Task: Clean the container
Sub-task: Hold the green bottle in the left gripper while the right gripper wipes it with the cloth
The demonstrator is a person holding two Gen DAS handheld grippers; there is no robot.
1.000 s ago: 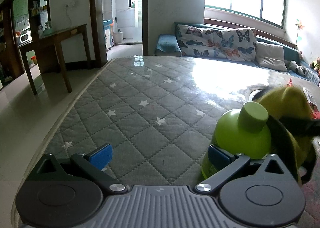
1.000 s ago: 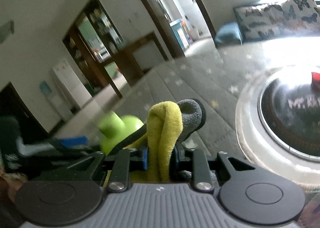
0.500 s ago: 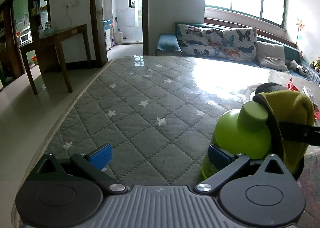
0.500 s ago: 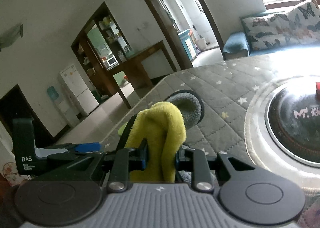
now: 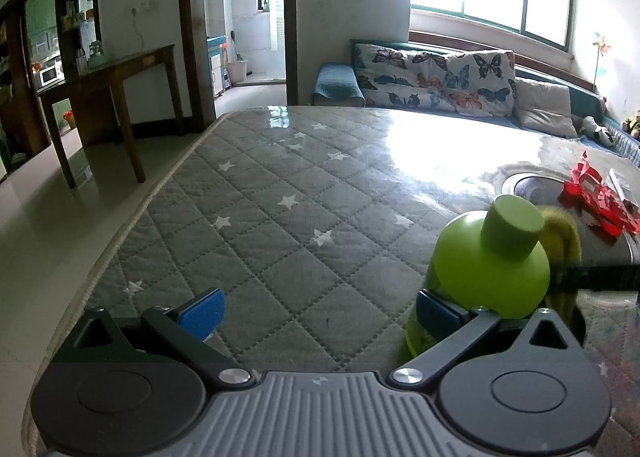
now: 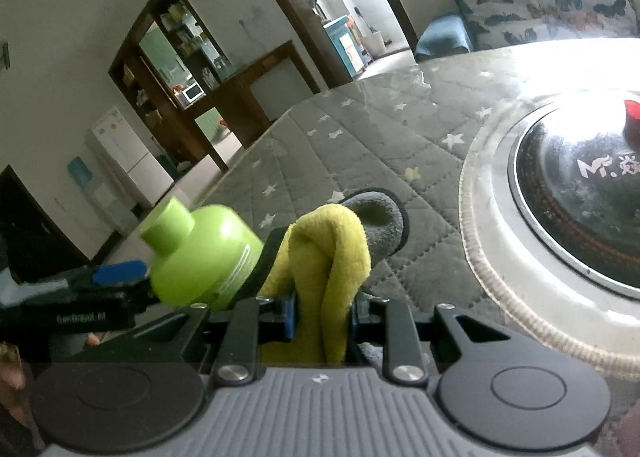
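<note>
The green bottle (image 5: 488, 269) stands on the quilted, star-patterned worktop (image 5: 280, 225) close to its near edge, toward the right-hand side. The left claw (image 5: 316, 313) is spread wide, its jaws well apart; its right blue pad (image 5: 434, 315) lies against the bottle's lower side, while the left pad (image 5: 202, 309) hangs over bare quilt, holding nothing. The right claw (image 6: 320, 315) is closed on a yellow cloth (image 6: 332, 257) with a grey backing (image 6: 380, 217), and the cloth presses against the bottle's far right side, just below the shoulder.

From the bottle to the left edge and the far edge the worktop is open quilt under a glossy clear cover, with wide room for moving. The left edge drops to a pale tiled floor (image 5: 48, 225). To the right of the bottle, near it, a round cooker plate (image 6: 576, 201) is sunk in the worktop, ringed by a pale rim; a red ribbon-like scrap (image 5: 596, 201) lies on it.

The bottle's base is hidden behind the left claw's right arm. In the left wrist view most of the cloth is hidden behind the bottle and blurred; the right claw shows only as a dark bar crossing it. Window glare washes out the far right part of the worktop. In the right wrist view the bottle is blurred, and the cooker plate is cut off by the frame edge.
</note>
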